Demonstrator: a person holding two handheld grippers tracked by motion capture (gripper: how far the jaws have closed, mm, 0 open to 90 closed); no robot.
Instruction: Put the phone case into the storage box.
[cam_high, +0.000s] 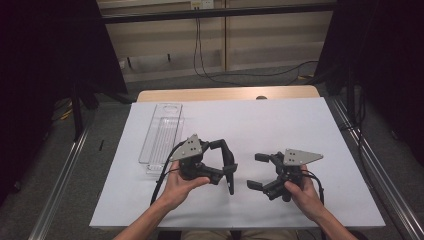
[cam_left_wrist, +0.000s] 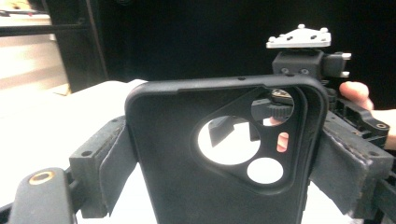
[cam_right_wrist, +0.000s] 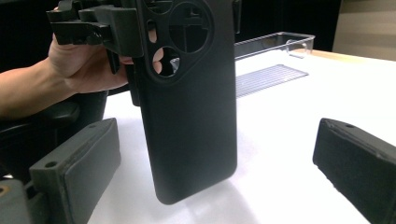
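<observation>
The black phone case (cam_left_wrist: 210, 158) is clamped upright between the left gripper (cam_high: 226, 170) fingers, above the counter (cam_high: 280, 125). The right gripper (cam_high: 256, 171) fingers are spread wide, empty, just beside the case; the handover appears done.

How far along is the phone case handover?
Done: the left gripper is clamped on the black phone case. In hand: the right gripper stands open beside it, holding nothing. Left: the case hasn't reached the clear tray, if that's the goal.
</observation>
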